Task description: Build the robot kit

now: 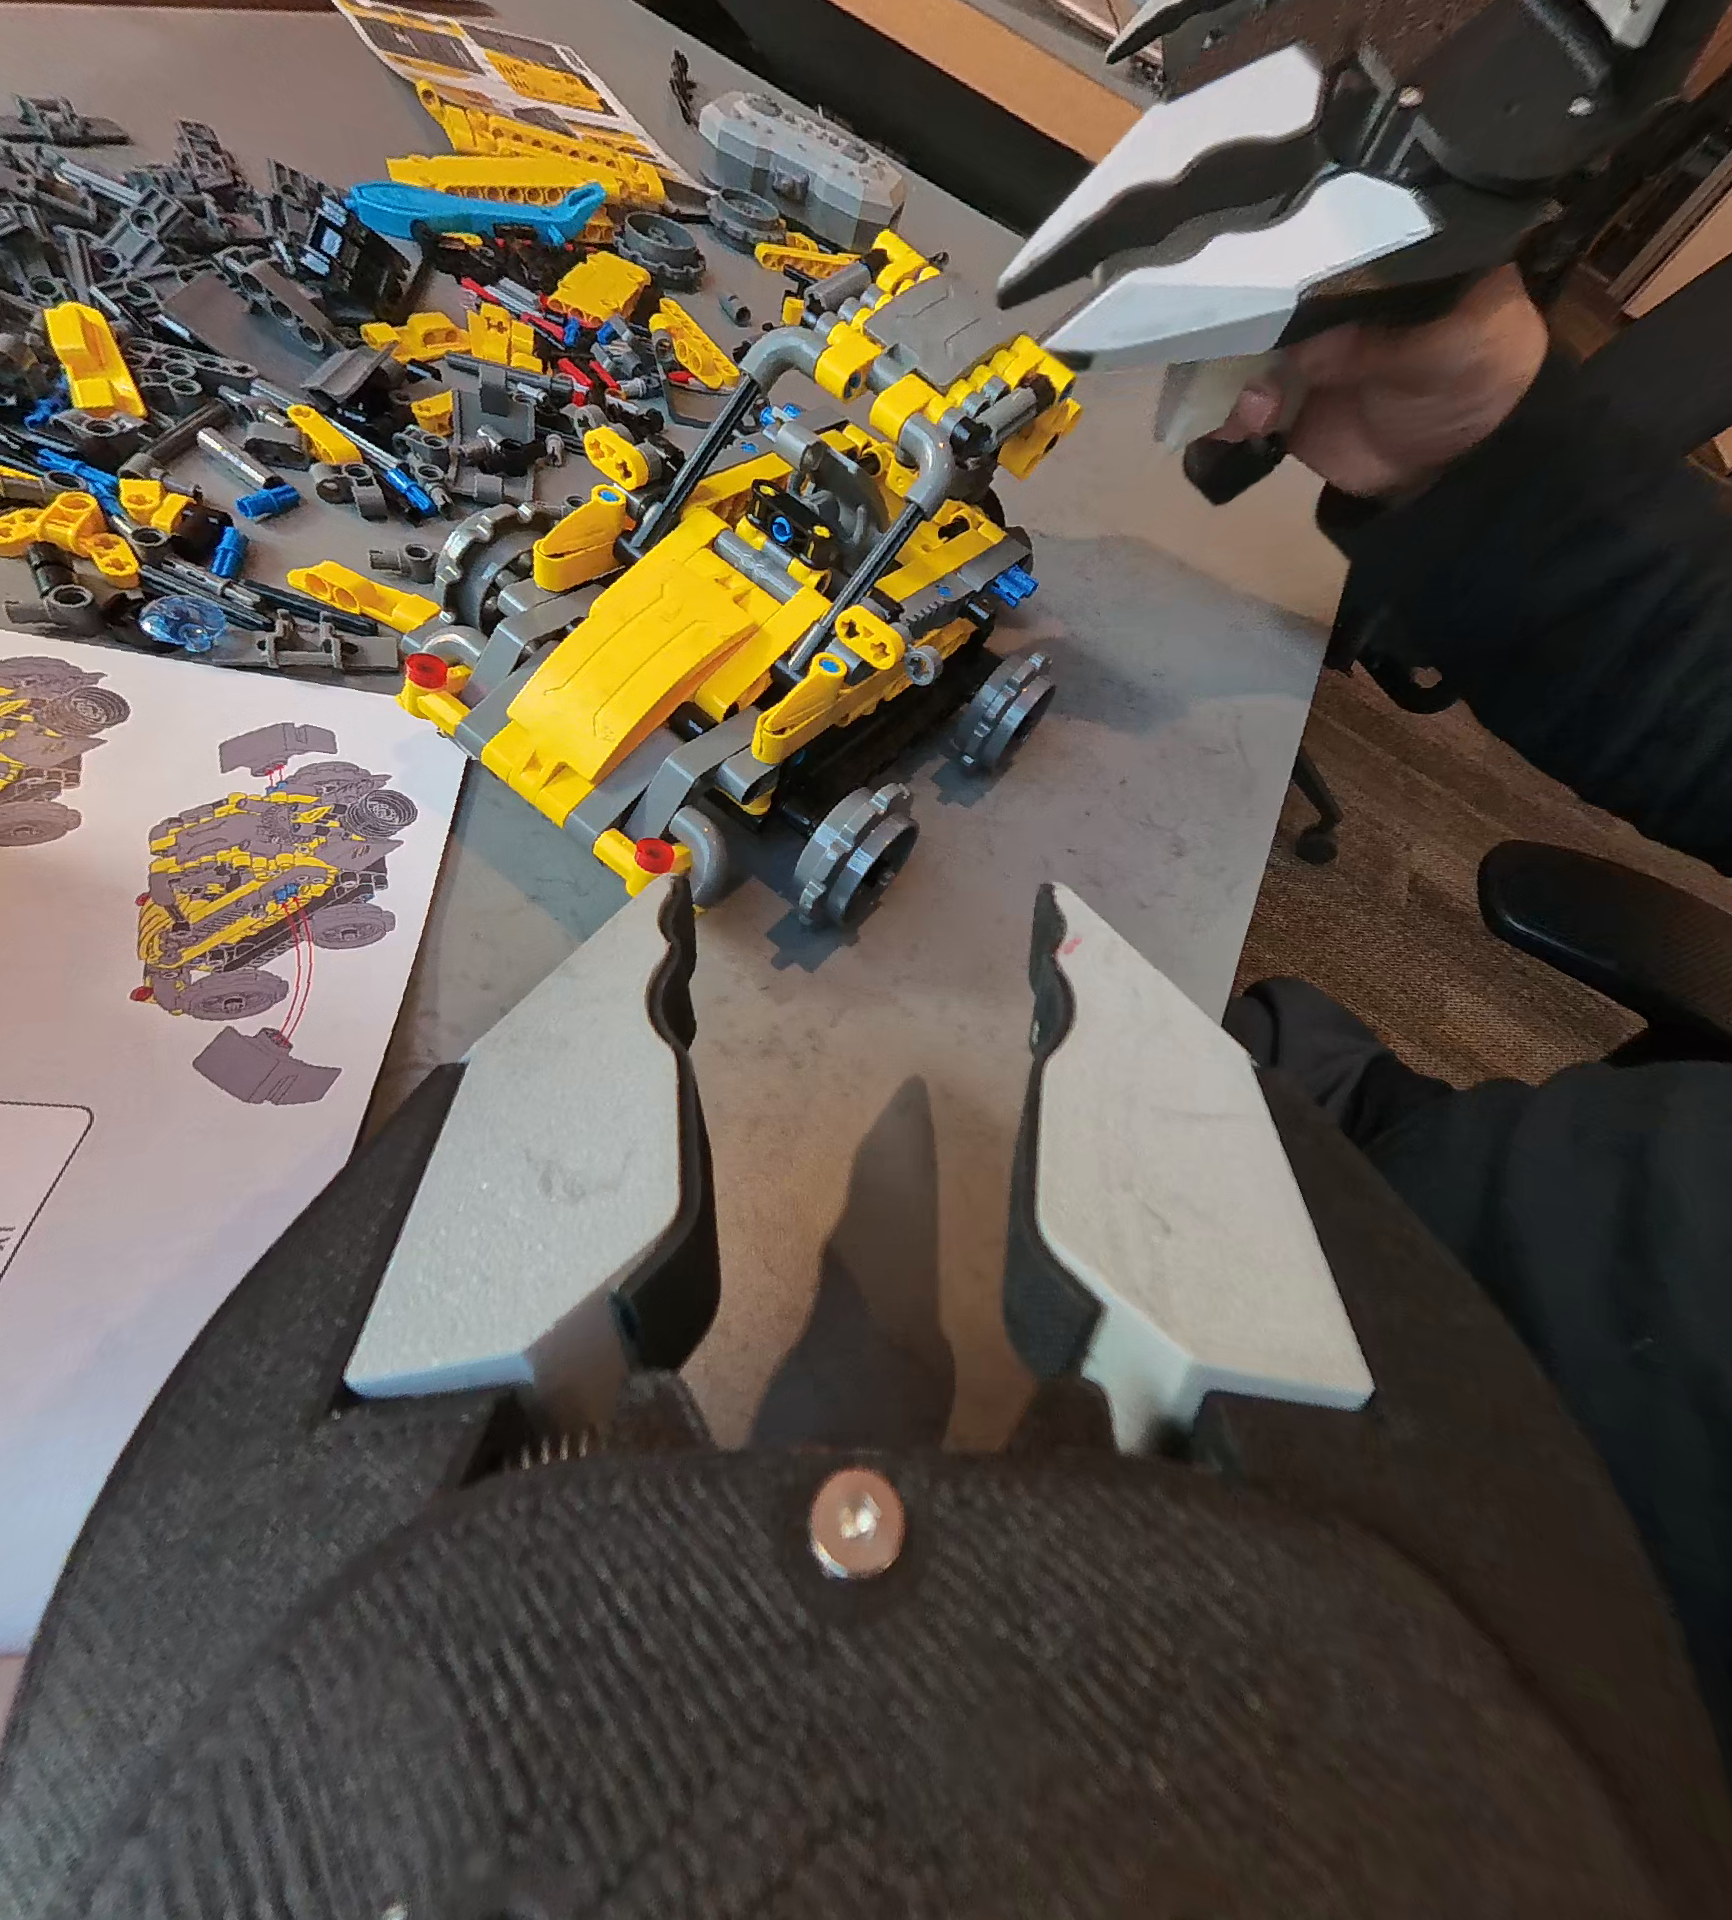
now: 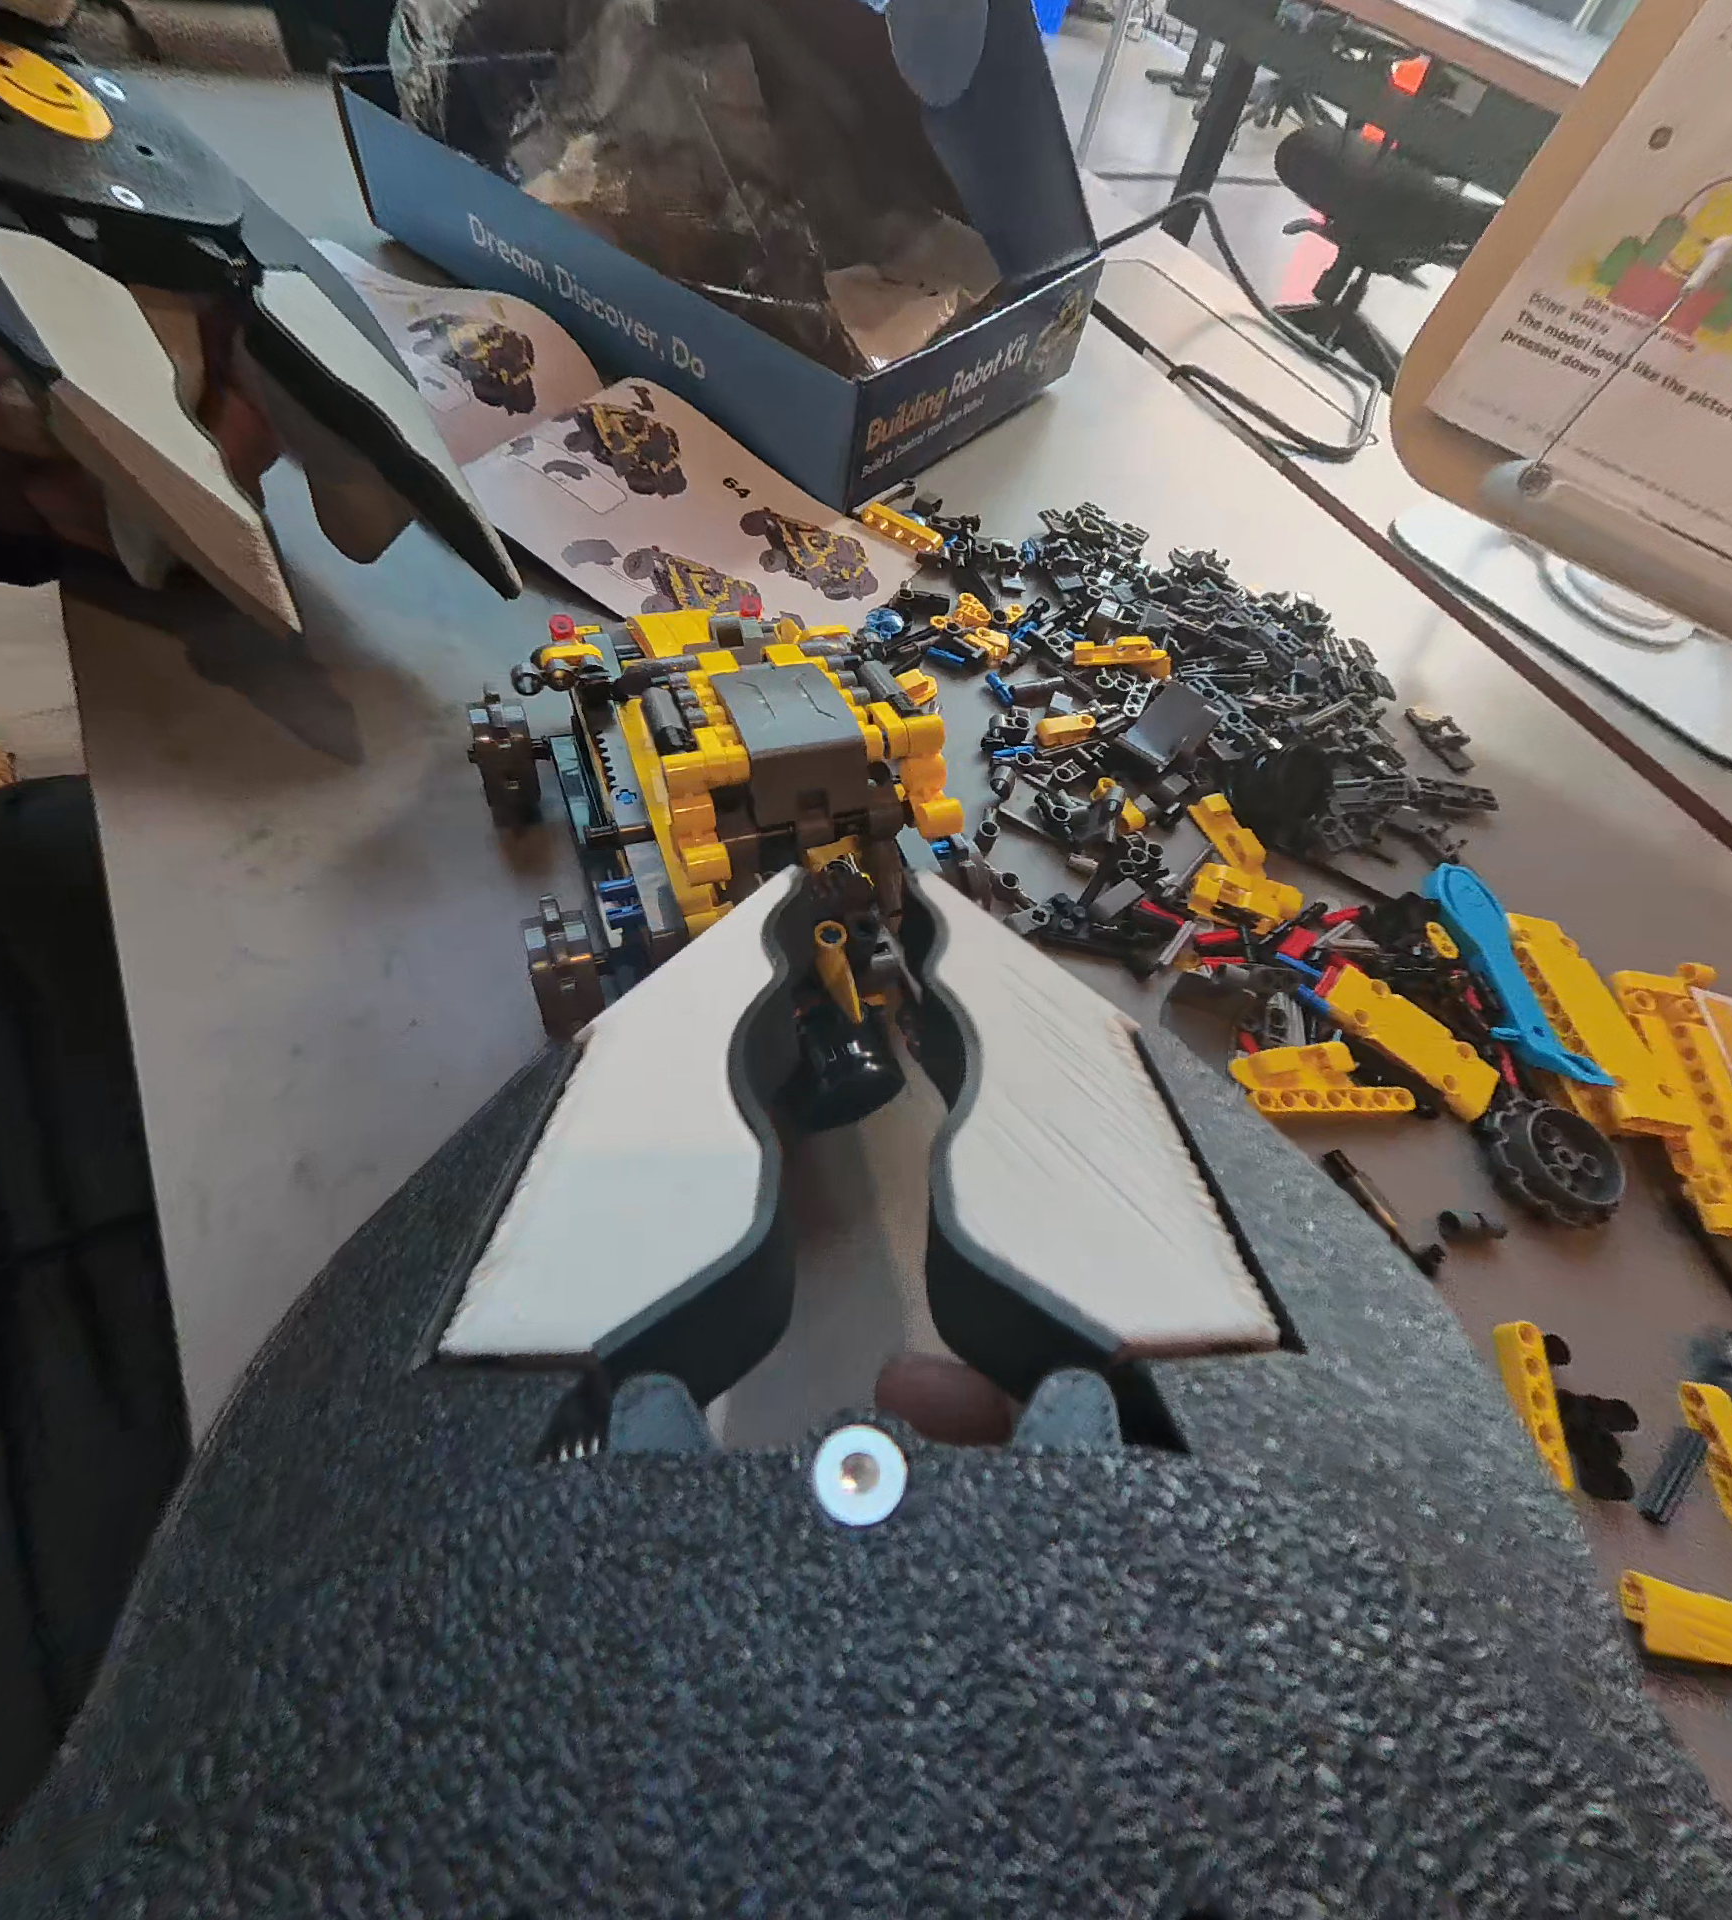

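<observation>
Grey tabletop (image 1: 1153, 727), loose parts heap (image 2: 1205, 727) across the middle. Yellow buggy (image 1: 737, 665) near my edge, mostly assembled, wheels without tyres. Left gripper (image 1: 862, 904) wide open, empty, just short of it. Right gripper (image 2: 851, 883) narrowly parted at its roof; grip unclear.

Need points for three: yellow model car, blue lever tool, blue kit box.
yellow model car (image 1: 633, 665), left wrist view, on its yellow hood panel.
blue lever tool (image 2: 1496, 966), right wrist view, on the middle of its handle.
blue kit box (image 2: 945, 416), right wrist view, on its front side wall.
</observation>
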Tool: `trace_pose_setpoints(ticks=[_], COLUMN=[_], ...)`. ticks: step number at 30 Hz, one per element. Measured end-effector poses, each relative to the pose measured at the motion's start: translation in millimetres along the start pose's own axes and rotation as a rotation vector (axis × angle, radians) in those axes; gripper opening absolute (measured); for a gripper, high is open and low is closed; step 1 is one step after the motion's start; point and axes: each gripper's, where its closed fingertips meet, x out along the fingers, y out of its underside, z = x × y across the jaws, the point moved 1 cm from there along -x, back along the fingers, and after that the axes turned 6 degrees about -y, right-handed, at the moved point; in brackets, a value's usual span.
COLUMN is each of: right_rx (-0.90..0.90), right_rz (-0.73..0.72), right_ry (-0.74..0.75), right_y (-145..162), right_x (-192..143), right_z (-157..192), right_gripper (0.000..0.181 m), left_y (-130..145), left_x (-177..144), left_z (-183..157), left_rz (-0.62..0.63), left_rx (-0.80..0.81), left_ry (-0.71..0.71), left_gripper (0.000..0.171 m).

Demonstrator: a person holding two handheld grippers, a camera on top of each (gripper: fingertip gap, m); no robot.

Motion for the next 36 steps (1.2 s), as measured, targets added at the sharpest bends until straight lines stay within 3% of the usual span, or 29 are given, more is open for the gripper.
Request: trace_pose_setpoints(ticks=[4, 8, 17, 23, 26, 29, 32, 36], right_rx=[0.005, -0.097, -0.230, -0.214, -0.178, -0.109, -0.001, 0.060], right_rz=[0.032, 0.108, 0.119, 0.098, 0.071, 0.013, 0.007, -0.006], right_ry=[-0.063, -0.029, -0.087, -0.079, -0.063, -0.056, -0.102, -0.173], right_y=[6.6, 17.6, -2.9, -5.3, -5.2, -8.2, -1.9, 3.0], right_x=[-7.5, 4.5, 34.0, 34.4, 26.7, 14.5, 11.1, 17.4], right_z=[7.4, 10.1, 33.0, 35.2, 31.6, 25.7, 21.4, 20.9], right_gripper=[0.036, 0.026, 0.004, 0.012, 0.021, 0.029, 0.039, 0.048], left_y=[0.1, 0.4, 0.8, -5.2, -23.5, -31.5, -38.6, -30.6], left_x=[0.1, 0.3, 0.3, -2.6, -4.5, 4.3, 17.9, 40.7], left_z=[0.0, -0.2, -0.4, -2.5, -0.8, 10.9, 27.3, 35.0], left_rz=[0.000, 0.003, 0.005, -0.040, -0.140, -0.079, -0.006, 0.103], left_rx=[0.000, -0.003, -0.008, -0.026, -0.026, 0.097, 0.180, 0.146], left_ry=[0.000, 0.004, 0.010, 0.032, 0.046, -0.009, -0.066, -0.024], left_gripper=[0.062, 0.062, 0.062, 0.063, 0.075, 0.091, 0.093, 0.101])
